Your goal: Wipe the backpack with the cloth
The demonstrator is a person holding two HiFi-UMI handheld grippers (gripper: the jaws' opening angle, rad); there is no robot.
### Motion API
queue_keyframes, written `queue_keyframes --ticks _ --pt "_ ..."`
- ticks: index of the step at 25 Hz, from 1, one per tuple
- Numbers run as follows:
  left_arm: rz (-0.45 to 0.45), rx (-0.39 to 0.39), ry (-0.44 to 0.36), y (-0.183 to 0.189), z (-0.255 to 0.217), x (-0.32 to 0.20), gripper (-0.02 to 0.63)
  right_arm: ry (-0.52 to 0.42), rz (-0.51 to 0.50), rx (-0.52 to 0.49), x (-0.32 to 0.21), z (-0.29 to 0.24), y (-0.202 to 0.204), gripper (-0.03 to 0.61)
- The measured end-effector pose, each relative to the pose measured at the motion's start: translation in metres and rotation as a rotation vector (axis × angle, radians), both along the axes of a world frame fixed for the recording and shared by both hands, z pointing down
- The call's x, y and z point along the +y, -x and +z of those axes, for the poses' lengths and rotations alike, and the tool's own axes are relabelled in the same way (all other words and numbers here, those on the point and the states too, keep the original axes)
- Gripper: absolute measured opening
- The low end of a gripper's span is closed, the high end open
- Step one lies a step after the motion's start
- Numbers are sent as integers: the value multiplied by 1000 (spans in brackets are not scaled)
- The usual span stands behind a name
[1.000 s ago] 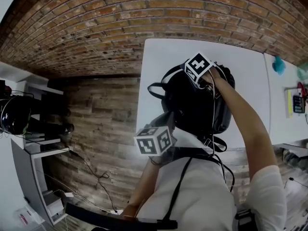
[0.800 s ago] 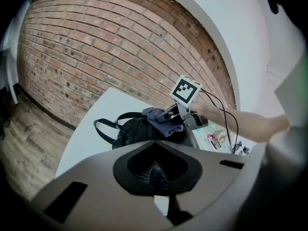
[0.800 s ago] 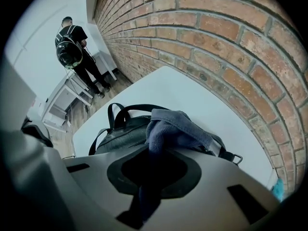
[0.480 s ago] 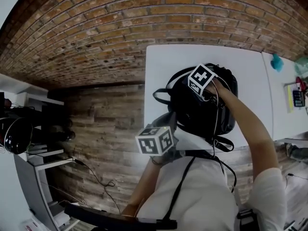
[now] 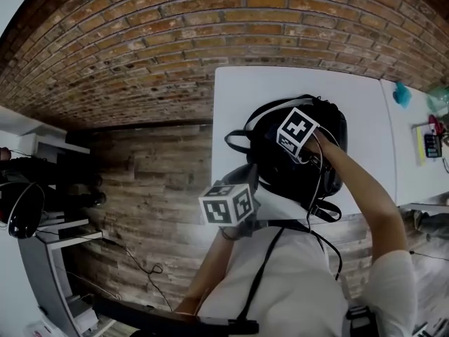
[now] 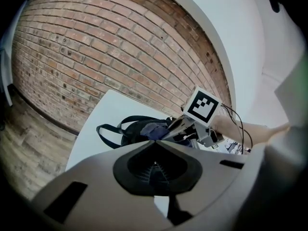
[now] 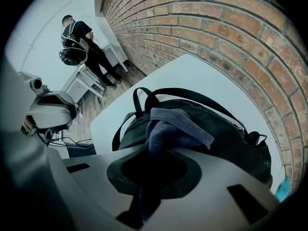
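Observation:
A black backpack (image 5: 277, 163) lies on a white table (image 5: 238, 97). My right gripper (image 5: 309, 154), with its marker cube above, rests on the backpack's top and is shut on a blue-grey cloth (image 7: 175, 126) that drapes onto the backpack (image 7: 226, 138). In the left gripper view, the cloth (image 6: 153, 129) lies on the backpack (image 6: 137, 131) under the right gripper's (image 6: 168, 131) tips. My left gripper (image 5: 242, 181) hovers at the table's near edge beside the backpack. Its jaws are together and hold nothing (image 6: 154, 165).
A brick wall (image 5: 140, 41) runs behind the table, with wood floor (image 5: 154, 188) to the left. White shelves (image 5: 49, 223) and cables stand at far left. A teal object (image 5: 402, 93) sits on the neighbouring table. A person (image 7: 77, 32) stands far off.
My right gripper has slid with the cloth across the backpack toward me, away from the wall. The left gripper has stayed in place.

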State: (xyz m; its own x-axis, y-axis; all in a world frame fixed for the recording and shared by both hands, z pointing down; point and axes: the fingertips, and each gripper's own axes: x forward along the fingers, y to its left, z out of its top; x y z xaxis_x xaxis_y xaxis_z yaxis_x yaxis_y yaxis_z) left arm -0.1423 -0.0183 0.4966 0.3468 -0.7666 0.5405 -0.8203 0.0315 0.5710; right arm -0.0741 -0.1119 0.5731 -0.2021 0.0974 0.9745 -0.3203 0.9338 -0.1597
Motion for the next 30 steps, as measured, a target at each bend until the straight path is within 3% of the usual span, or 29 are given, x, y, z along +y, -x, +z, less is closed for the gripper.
queue_keyframes --ticks 15,30 --pt "24 5 13 1 5 -3 5 -14 -118 1 45 -4 -3 38" --pt "34 8 15 1 5 -5 5 -3 -175 -4 74 -8 -8 38"
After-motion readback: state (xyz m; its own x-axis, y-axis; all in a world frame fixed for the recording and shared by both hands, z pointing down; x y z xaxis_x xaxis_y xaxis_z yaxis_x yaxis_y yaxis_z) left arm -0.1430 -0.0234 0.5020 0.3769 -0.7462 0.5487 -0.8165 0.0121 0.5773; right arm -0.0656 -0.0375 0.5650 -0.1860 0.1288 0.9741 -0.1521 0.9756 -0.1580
